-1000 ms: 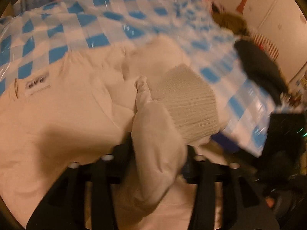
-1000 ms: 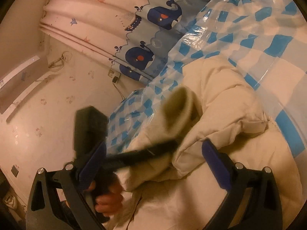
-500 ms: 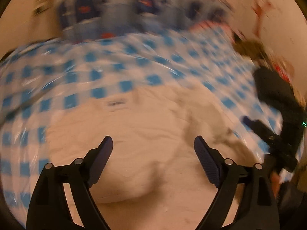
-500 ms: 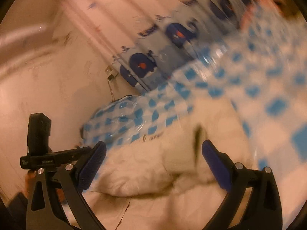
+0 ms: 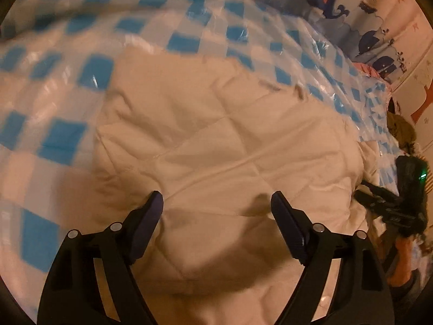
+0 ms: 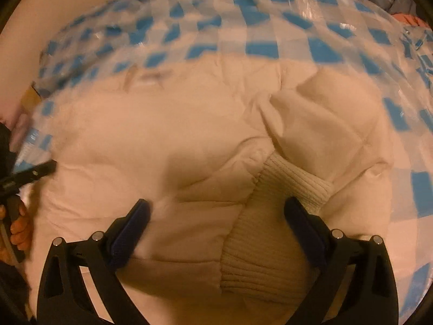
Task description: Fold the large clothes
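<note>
My left hand-held gripper (image 5: 217,211) is easing closed, nothing pinched; my right hand-held gripper (image 6: 216,218) gapes over the cream puffer jacket's (image 6: 173,140) ribbed cuff (image 6: 273,224).

The padded jacket (image 5: 216,140) is cream all over, quilted in big squares, with a ribbed knit cuff (image 6: 270,230) of the same pale cream at about five o'clock on it from the right wrist. Under it the plastic sheet (image 5: 62,135) is checked in bright blue and white, glossy. Off at one o'clock from the left wrist hangs a curtain (image 5: 338,5), light blue with navy whales. Both grippers are black with dark blue pads (image 6: 303,233).
</note>
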### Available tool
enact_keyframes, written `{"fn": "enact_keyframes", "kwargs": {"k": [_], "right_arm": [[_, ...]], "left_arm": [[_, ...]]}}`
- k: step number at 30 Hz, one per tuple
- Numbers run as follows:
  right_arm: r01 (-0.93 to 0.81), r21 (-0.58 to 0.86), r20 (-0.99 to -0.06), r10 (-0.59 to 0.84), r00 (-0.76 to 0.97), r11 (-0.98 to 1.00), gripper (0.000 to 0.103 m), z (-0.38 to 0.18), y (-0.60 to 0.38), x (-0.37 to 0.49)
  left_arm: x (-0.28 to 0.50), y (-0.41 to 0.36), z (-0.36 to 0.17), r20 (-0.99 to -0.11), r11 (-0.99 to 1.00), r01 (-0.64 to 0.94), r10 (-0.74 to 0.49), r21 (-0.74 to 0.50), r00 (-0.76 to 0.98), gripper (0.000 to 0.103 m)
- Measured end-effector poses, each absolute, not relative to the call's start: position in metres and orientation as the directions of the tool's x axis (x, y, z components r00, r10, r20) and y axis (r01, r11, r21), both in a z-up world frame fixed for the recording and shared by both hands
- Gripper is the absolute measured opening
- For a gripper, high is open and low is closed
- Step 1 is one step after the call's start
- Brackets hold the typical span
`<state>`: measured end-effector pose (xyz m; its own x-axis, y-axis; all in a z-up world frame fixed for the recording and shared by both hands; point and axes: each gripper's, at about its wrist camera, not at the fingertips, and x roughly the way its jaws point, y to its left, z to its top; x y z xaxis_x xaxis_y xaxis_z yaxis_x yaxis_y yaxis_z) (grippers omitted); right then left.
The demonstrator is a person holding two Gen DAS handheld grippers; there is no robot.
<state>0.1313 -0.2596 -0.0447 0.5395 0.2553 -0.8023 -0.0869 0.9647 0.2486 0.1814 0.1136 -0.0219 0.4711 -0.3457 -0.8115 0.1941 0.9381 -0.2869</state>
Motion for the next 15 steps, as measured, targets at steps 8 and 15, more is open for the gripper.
{"fn": "enact_keyframes", "kwargs": {"k": [8, 15], "right_arm": [[0.002, -0.094, -0.798, -0.076, 0.598, 0.996, 0.096, -0.025, -0.271, 0.186], [0.006, -0.023, -0.866, -0.023, 0.499, 1.000, 0.098, -0.081, -0.293, 0.214]], "left_arm": [[0.221, 0.098, 0.022, -0.741, 0.946, 0.233, -0.322, -0.226, 0.589, 0.082], [0.255, 0.091, -0.057, -0.847, 0.969, 0.190, -0.230, -0.156, 0.479, 0.082]]}}
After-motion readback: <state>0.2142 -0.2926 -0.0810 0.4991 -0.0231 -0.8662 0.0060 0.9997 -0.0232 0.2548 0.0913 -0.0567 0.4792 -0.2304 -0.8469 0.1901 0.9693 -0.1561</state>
